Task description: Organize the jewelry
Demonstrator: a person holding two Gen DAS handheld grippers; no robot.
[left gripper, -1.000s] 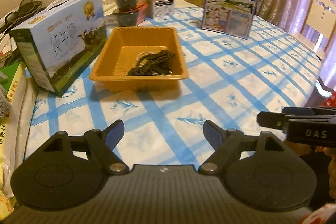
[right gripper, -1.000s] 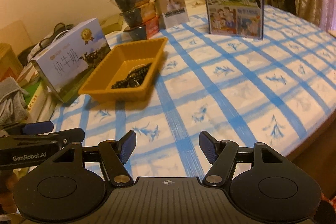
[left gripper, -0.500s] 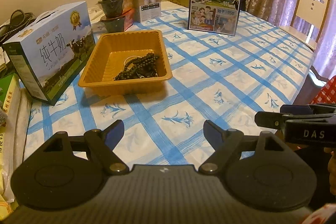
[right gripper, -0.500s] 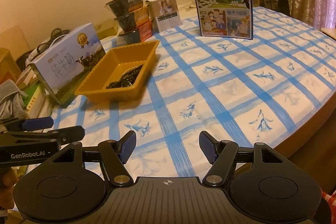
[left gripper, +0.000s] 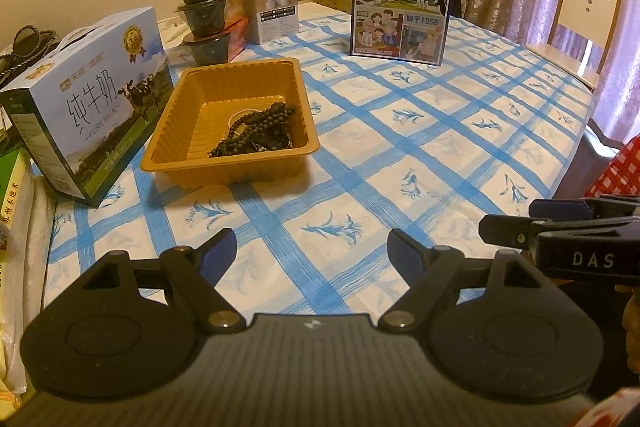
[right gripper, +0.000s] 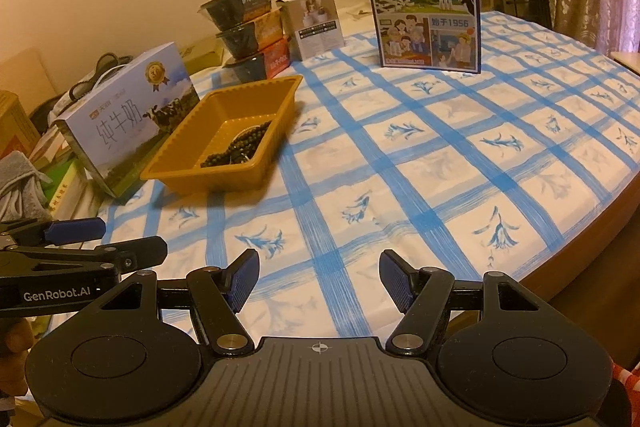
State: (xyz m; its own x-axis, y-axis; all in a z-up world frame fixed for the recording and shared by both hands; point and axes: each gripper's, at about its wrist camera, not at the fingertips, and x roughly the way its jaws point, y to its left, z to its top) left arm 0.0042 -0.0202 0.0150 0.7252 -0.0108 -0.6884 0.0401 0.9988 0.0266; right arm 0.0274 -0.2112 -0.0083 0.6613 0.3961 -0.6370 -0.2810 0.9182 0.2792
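You have drawn both grippers back from the tray (left gripper: pixel 236 143) — it sits farther off now. Your left gripper (left gripper: pixel 312 251) and right gripper (right gripper: pixel 318 277) hang released, holding nothing, above the table (left gripper: pixel 420 163) — the beads (left gripper: pixel 256 129) lie in the tray.

near counter (left gripper: pixel 400 163): bare cloth up to the orange tray (left gripper: pixel 240 163).
tray left: milk box (left gripper: pixel 92 99) just beside.
tray back: stacked bowls (left gripper: pixel 208 11) near.
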